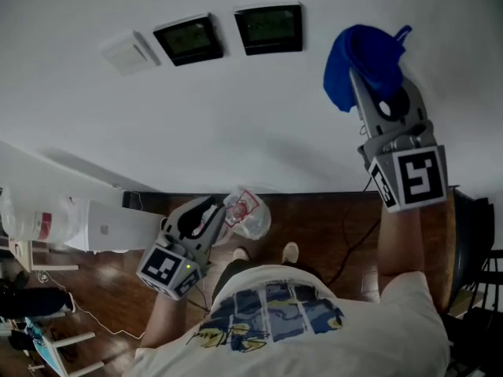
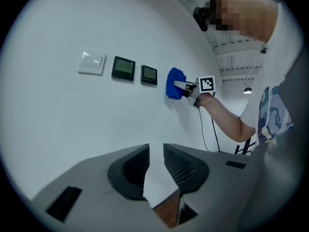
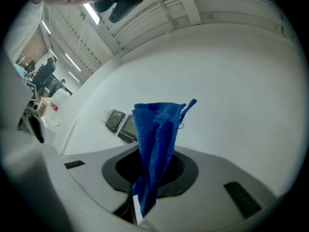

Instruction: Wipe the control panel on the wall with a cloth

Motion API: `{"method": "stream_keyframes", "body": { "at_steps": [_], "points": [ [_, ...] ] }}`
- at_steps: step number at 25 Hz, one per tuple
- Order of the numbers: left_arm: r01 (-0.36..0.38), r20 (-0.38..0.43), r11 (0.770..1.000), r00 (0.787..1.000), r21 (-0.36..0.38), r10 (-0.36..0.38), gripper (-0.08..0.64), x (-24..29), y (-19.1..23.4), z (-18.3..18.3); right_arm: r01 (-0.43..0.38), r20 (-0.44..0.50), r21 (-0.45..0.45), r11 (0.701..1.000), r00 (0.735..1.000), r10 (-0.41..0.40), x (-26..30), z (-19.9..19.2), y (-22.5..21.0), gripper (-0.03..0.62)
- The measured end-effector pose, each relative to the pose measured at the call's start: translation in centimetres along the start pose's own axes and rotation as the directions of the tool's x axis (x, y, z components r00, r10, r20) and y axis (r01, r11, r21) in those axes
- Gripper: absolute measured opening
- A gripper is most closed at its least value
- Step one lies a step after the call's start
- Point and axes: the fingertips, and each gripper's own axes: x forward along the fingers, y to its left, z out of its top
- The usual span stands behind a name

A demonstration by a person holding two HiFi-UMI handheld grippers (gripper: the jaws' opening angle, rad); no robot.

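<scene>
Two dark control panels (image 1: 189,39) (image 1: 269,29) are fixed side by side on the white wall, with a white switch (image 1: 128,53) to their left. My right gripper (image 1: 366,73) is raised near the wall, just right of the panels, and is shut on a bunched blue cloth (image 1: 365,57). In the right gripper view the cloth (image 3: 157,139) stands up out of the jaws, with the panels (image 3: 123,123) beyond it to the left. The left gripper (image 1: 206,213) hangs low, away from the wall, its jaws a narrow gap apart and empty. The left gripper view shows the panels (image 2: 123,68) (image 2: 149,75) and the cloth (image 2: 175,83).
A clear plastic bag (image 1: 247,210) lies on the wooden floor by the wall. A white box (image 1: 118,226) stands at the left. A black cable (image 1: 354,238) runs down the wall onto the floor, and a black stand (image 1: 471,242) is at the right.
</scene>
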Motion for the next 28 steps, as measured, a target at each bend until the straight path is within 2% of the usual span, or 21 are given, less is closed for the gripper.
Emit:
{"method": "stream_keyframes", "body": {
  "at_steps": [6,10,17,24,28],
  "points": [
    [-0.014,0.029,0.999,0.999,0.040,0.013,0.074,-2.9,0.3,0.6,0.001,-0.094,0.068,0.998,0.996,0.006,-7.0,-2.0,4.8,0.077],
    [0.015,0.089,0.999,0.996,0.030,-0.018,0.074,-6.1,0.5,0.4,0.019,-0.141,0.037,0.999,0.990,-0.014,-11.3,-1.7,8.8,0.077],
    [0.035,0.143,0.999,0.989,0.038,-0.040,0.074,-15.4,1.0,-2.0,0.032,-0.221,0.076,0.997,0.975,-0.015,-17.7,0.2,20.3,0.077],
    [0.045,0.159,0.999,0.986,0.021,-0.048,0.074,-23.3,1.0,-5.7,-0.016,-0.261,0.162,0.987,0.964,0.058,-21.3,3.3,31.8,0.077],
    [0.049,0.154,0.999,0.987,0.001,-0.048,0.074,-25.7,0.4,-7.4,-0.081,-0.264,0.239,0.968,0.954,0.145,-22.6,4.0,37.2,0.077]
  ]
}}
